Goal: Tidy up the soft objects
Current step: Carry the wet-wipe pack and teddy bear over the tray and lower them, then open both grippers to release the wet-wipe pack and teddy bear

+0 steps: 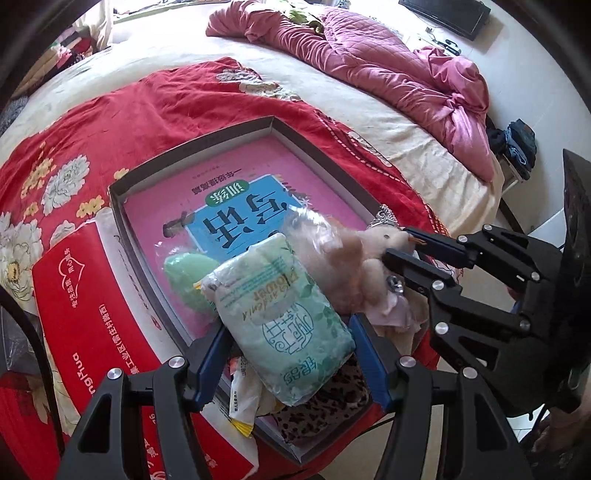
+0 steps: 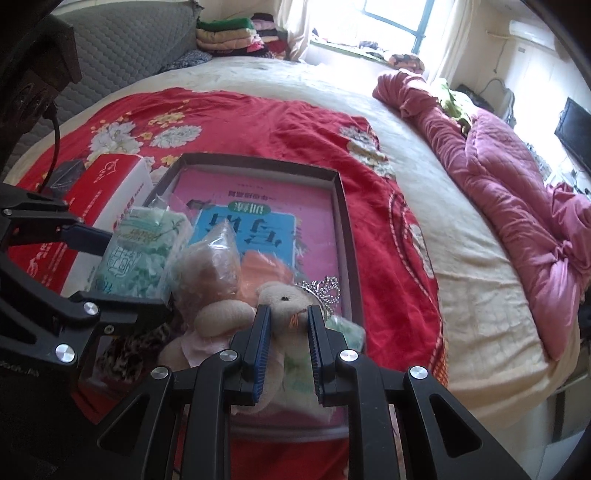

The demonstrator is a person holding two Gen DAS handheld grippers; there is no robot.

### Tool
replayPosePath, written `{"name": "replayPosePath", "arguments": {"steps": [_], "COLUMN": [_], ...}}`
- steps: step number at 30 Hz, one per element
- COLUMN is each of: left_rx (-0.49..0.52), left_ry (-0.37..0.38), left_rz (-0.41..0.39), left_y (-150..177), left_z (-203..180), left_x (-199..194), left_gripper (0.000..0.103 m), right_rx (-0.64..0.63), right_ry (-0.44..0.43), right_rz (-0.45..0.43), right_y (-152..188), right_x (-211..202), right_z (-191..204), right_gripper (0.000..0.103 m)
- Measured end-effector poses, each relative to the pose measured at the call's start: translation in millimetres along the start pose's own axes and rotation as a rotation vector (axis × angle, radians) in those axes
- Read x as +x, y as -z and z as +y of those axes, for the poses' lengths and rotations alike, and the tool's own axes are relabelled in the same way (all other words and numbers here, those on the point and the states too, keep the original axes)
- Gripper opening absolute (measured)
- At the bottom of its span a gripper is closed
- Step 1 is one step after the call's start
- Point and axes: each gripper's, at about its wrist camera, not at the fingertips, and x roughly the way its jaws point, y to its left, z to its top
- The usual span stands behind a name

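A shallow dark box [image 1: 284, 129] [image 2: 341, 192] with a pink and blue book in it lies on the red floral cloth. My left gripper [image 1: 291, 332] is shut on a green-white tissue pack [image 1: 284, 317] [image 2: 144, 251] held over the box's near end. My right gripper [image 2: 290, 314] [image 1: 397, 242] is shut on the head of a beige plush bear [image 2: 284, 299] [image 1: 384, 236] at the box's near corner. A bagged plush [image 2: 210, 266] [image 1: 325, 247], a green soft item [image 1: 188, 277] and leopard fabric [image 1: 325, 402] also lie in the box.
A red and white carton [image 1: 92, 325] [image 2: 107, 192] stands left of the box. A crumpled pink quilt [image 1: 388, 66] [image 2: 517, 177] lies at the bed's far right side. Folded clothes [image 2: 236, 37] are stacked by the headboard. A dark monitor [image 1: 450, 14] is beyond the bed.
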Motion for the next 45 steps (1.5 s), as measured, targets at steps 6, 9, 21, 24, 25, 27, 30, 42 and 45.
{"name": "replayPosePath", "arguments": {"steps": [6, 9, 21, 24, 25, 27, 30, 42, 45], "left_rx": [-0.015, -0.018, -0.001, 0.0, 0.001, 0.003, 0.003, -0.035, -0.041], "left_ry": [0.016, 0.019, 0.009, 0.005, 0.004, 0.003, 0.009, 0.023, 0.023], "left_rz": [0.006, 0.006, 0.004, 0.001, 0.001, -0.003, -0.014, -0.059, -0.07], "left_y": [-0.3, -1.0, 0.4, 1.8, 2.3, 3.2, 5.3, 11.2, 14.8], "left_z": [3.9, 4.7, 1.9, 0.8, 0.1, -1.0, -1.7, 9.0, 11.5], "left_x": [4.2, 4.4, 4.5, 3.6, 3.3, 1.6, -3.2, -26.8, -33.9], "left_gripper": [0.064, 0.064, 0.065, 0.066, 0.066, 0.066, 0.067, 0.069, 0.07], "right_rx": [0.004, 0.042, 0.152, 0.178, 0.189, 0.207, 0.227, 0.262, 0.266], "right_ry": [-0.001, -0.014, -0.002, -0.002, -0.008, -0.006, -0.005, 0.019, 0.036], "right_rz": [-0.04, -0.071, -0.14, -0.163, -0.168, -0.171, -0.17, -0.167, -0.16], "right_y": [1.4, 3.0, 11.0, 12.9, 13.5, 14.2, 15.0, 10.7, 9.2], "right_x": [-3.6, -11.6, -57.8, -69.5, -72.5, -76.3, -81.5, -96.8, -99.2], "right_z": [-0.9, -6.9, -20.9, -19.1, -19.3, -19.6, -19.3, -8.0, -4.3], "right_gripper": [0.025, 0.031, 0.051, 0.056, 0.056, 0.056, 0.057, 0.068, 0.069]}}
